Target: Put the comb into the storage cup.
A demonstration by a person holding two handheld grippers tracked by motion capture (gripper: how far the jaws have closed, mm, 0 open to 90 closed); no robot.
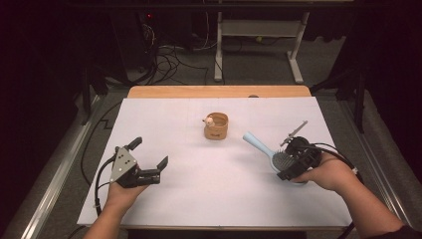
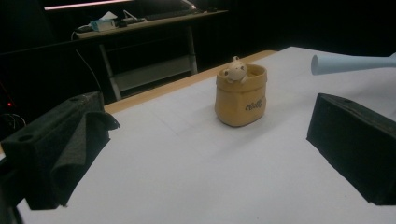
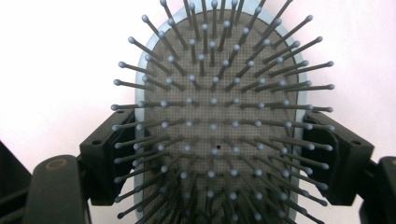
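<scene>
Right gripper (image 1: 291,160): jaws clamped across the head of the brush (image 1: 271,153), one jaw on either edge, as the right gripper view confirms with the bristles (image 3: 219,121) facing the camera. The brush sits at the right side of the bench (image 1: 199,199), held by that gripper; whether it is clear of the surface I cannot tell. Its long axis runs from the clamped head up and to the left, the pale blue handle (image 1: 255,141) pointing toward the cup (image 1: 216,125) at bench centre. The cup stands upright, a small figure (image 1: 209,120) on its rim, well apart from the handle tip. Left gripper (image 1: 149,155): jaws apart, holding nothing, at the left of the bench, aimed toward the cup. In the left gripper view the cup (image 2: 240,95) lies straight ahead between the jaws, the handle tip (image 2: 345,64) entering from the right. Judgement: the right hand is nearer to the cup, and the handle already leads that way; the move would turn on bringing the handle end over the cup mouth.
</scene>
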